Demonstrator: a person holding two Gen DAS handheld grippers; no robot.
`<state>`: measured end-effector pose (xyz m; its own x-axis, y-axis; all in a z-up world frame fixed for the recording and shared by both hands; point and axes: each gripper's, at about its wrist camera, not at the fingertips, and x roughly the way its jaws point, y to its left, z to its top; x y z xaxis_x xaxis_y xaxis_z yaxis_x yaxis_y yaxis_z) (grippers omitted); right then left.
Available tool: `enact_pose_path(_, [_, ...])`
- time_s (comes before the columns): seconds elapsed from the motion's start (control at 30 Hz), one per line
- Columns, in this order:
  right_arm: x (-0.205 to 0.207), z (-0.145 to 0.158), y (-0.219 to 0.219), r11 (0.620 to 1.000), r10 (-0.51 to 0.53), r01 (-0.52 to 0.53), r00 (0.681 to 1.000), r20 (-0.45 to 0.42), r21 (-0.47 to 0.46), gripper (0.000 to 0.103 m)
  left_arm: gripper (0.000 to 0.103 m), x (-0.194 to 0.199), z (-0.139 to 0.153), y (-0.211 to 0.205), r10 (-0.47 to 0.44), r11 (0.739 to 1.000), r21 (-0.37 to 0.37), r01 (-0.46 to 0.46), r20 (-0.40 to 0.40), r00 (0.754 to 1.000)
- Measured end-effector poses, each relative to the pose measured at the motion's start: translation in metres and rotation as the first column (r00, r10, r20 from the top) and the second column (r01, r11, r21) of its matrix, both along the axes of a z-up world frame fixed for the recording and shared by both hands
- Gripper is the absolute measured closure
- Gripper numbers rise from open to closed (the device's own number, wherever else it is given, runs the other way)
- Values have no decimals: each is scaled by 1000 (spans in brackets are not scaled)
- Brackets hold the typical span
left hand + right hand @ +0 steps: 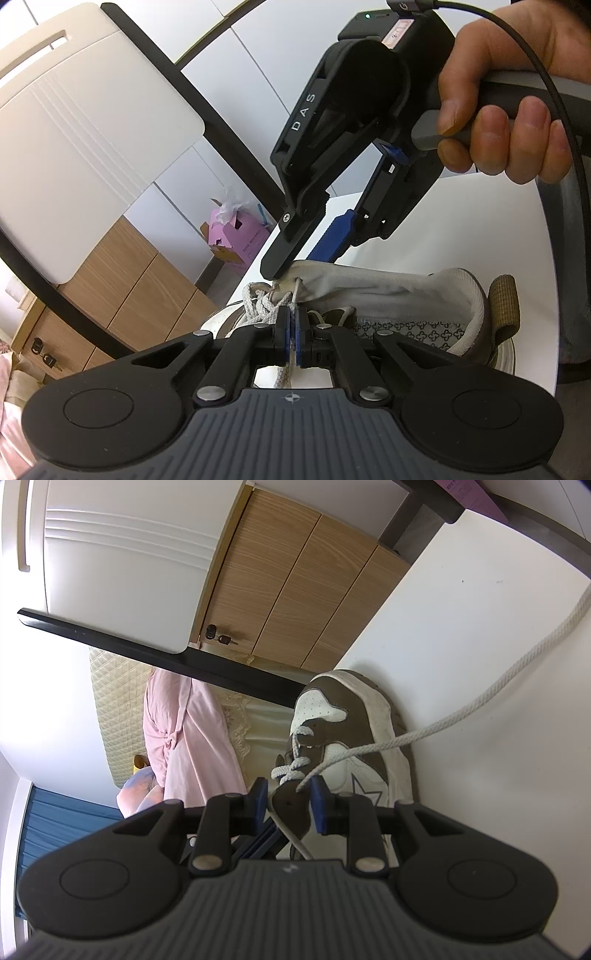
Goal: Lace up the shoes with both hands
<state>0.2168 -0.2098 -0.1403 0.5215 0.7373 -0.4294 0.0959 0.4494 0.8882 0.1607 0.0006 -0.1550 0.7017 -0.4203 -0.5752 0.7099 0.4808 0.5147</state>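
A brown and white sneaker lies on the white table, toe pointing away in the right wrist view. In the left wrist view I see its tongue and collar. My left gripper is shut on a white lace just below an eyelet. A hand holds my right gripper above the tongue's edge. In its own view the right gripper is open, its fingers either side of the brown eyelet flap. A long lace runs from the flap up to the right.
Past the table edge are wooden cabinet doors with keys, a white panel and a black bar. A pink box stands on the floor. Pink cloth lies on a quilted cover.
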Motion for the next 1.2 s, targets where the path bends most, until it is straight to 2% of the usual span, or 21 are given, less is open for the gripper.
enact_pose_path(0.1, [0, 2, 1, 1000, 6, -6, 1000, 9, -16, 76, 100, 0, 1, -1, 10, 1000, -7, -10, -9, 1000])
enact_pose_path(0.27, [0, 5, 4, 999, 10, -9, 1000, 23, -44, 76, 100, 5, 5, 4, 28, 998, -61, -31, -54, 998])
enact_pose_path(0.47, [-1, 10, 7, 997, 8, -5, 999, 45, -83, 74, 100, 5, 11, 10, 7, 994, -105, -16, -83, 997])
enact_pose_path(0.6, [-8, 12, 4, 994, -36, 41, 998, 51, -97, 70, 100, 2, 14, 9, -25, 990, -138, 11, -105, 994])
enact_pose_path(0.67, [-15, 14, 3, 991, -71, 77, 996, 58, -111, 67, 100, 1, 12, 7, -23, 991, -130, 9, -101, 995])
enact_pose_path(0.87, [-40, 17, -7, 970, -205, 209, 978, 42, -128, 67, 100, 0, 12, 9, -5, 989, -149, -11, -108, 994])
enact_pose_path(0.97, [-36, 11, -5, 974, -186, 185, 982, 2, -130, 67, 100, 2, 13, 13, 11, 985, -171, -33, -127, 992])
enact_pose_path(1.2, [-31, 9, 0, 971, -149, 143, 989, -16, -191, 67, 99, 7, 13, 15, 34, 976, -204, -69, -172, 985])
